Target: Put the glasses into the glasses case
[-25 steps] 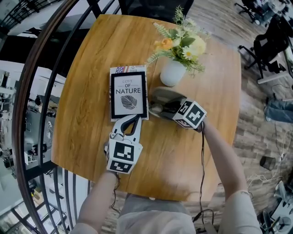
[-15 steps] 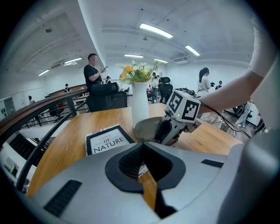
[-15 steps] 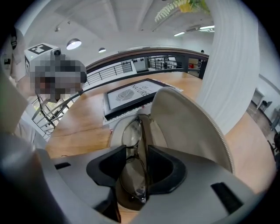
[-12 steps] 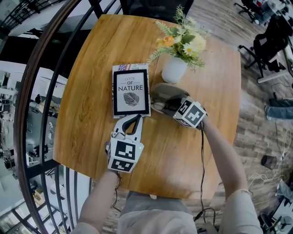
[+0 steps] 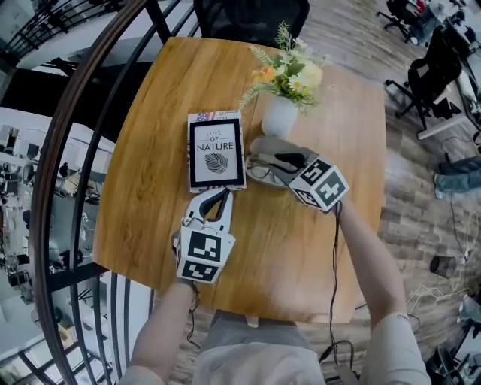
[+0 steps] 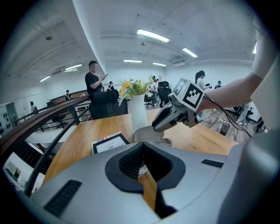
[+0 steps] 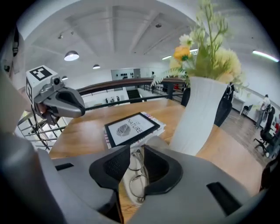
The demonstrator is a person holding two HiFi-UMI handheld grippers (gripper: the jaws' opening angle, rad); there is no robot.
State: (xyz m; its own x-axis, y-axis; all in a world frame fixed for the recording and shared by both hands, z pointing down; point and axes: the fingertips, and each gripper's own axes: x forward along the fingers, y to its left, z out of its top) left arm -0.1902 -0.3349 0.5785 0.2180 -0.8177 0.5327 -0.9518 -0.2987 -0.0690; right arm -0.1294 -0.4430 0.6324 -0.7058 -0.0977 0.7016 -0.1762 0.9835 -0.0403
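The grey glasses case (image 5: 272,145) lies open on the wooden table (image 5: 150,188), just below the vase. The thin wire glasses (image 5: 259,171) rest in its near half. In the right gripper view, the glasses (image 7: 138,179) show through the gap below my jaws, and the pads do not touch them. My right gripper (image 5: 279,159) hovers above the case; its jaws are closing with nothing between them. My left gripper (image 5: 225,192) is shut and empty, its tips at the book's near edge.
A framed book (image 5: 216,149) lies left of the case. A white vase of flowers (image 5: 278,116) stands right behind it. A curved black railing (image 5: 75,150) runs along the table's left side. A dark chair (image 5: 252,15) stands at the far edge.
My right gripper has lifted off the case and drawn back a little, and the glasses stay behind in the case. My left gripper has barely shifted.
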